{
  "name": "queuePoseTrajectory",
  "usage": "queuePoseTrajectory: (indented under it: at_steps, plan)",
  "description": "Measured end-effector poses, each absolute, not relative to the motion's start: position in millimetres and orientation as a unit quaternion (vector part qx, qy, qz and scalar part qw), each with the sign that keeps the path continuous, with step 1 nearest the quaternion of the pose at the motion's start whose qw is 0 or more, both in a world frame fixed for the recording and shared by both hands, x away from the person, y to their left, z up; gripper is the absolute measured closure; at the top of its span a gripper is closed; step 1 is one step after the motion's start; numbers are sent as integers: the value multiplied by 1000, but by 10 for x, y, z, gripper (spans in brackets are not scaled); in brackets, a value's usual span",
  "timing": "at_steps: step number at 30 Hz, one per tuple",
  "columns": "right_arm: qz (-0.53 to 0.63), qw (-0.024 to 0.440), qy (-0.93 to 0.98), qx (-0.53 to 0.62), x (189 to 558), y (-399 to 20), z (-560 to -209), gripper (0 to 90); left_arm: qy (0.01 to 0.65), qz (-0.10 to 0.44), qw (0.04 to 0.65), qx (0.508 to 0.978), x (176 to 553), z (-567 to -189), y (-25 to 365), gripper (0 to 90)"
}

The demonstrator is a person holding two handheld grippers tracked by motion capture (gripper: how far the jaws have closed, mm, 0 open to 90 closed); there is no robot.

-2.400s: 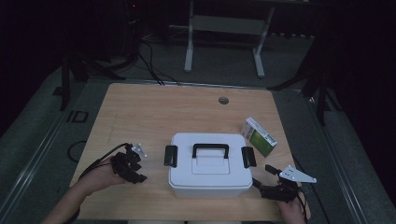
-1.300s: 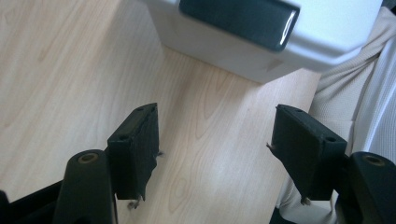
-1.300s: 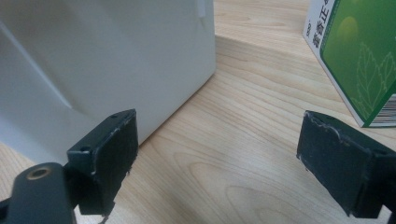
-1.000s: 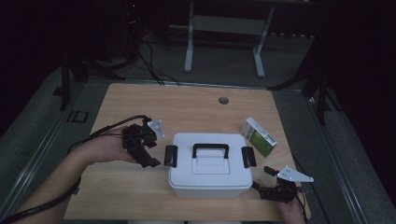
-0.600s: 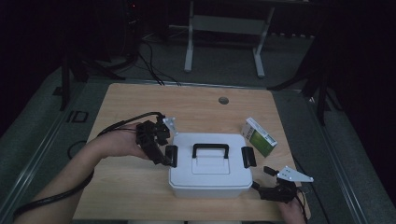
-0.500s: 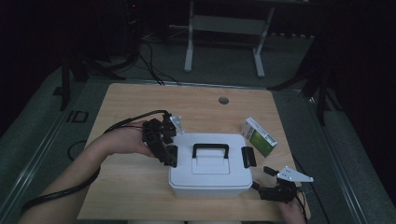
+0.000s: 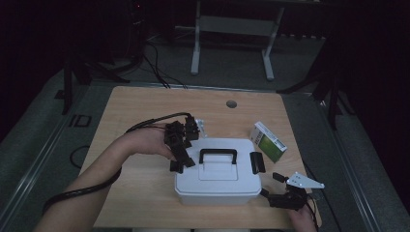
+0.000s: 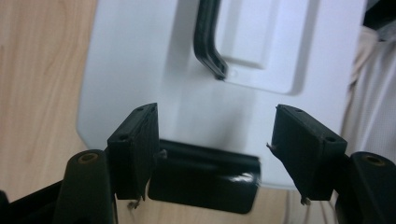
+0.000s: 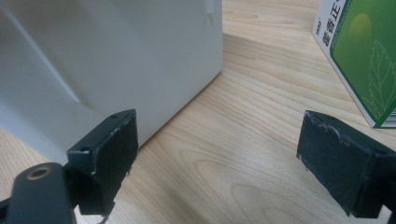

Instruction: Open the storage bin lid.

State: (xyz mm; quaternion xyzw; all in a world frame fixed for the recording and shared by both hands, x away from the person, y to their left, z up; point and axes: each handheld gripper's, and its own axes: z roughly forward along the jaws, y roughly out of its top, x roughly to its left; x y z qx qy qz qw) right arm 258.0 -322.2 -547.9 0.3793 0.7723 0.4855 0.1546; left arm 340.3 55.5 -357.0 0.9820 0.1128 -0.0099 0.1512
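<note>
A white lidded box with a black handle stands at the table's front middle. My left gripper hangs over its left end, pointing down. In the left gripper view the open jaws straddle the black left latch, with a gap at the right pad. The lid and handle lie beyond. The right latch is uncovered. My right gripper rests open at the box's front right corner. In the right gripper view its jaws hold nothing, with the box wall by the left pad.
A green and white carton lies right of the box, also close ahead as a carton in the right gripper view. A round grommet sits near the table's far edge. Cables trail from my left hand off the table's left side.
My left hand has moved rightward from the table's left side to the box, bringing its gripper over the left latch. The right gripper and the box have stayed put.
</note>
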Motion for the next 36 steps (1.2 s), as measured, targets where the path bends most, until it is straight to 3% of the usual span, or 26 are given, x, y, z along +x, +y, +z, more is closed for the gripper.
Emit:
queuePoseTrajectory:
  at_steps: [14,21,27,36]
  plan:
    - [483,153,776,376,2578,-3209,-5483,123,94,-15,155,983,3522,-3564,167,348]
    - [483,150,778,374,2578,-3208,-5485,130,76,-12,139,987,3565,-3608,-3,443]
    - [484,149,778,373,2577,-3215,-5487,130,41,-23,126,991,3551,-3619,-118,584]
    - [484,147,778,373,2576,-3211,-5488,131,16,-11,109,994,3549,-3632,-252,686]
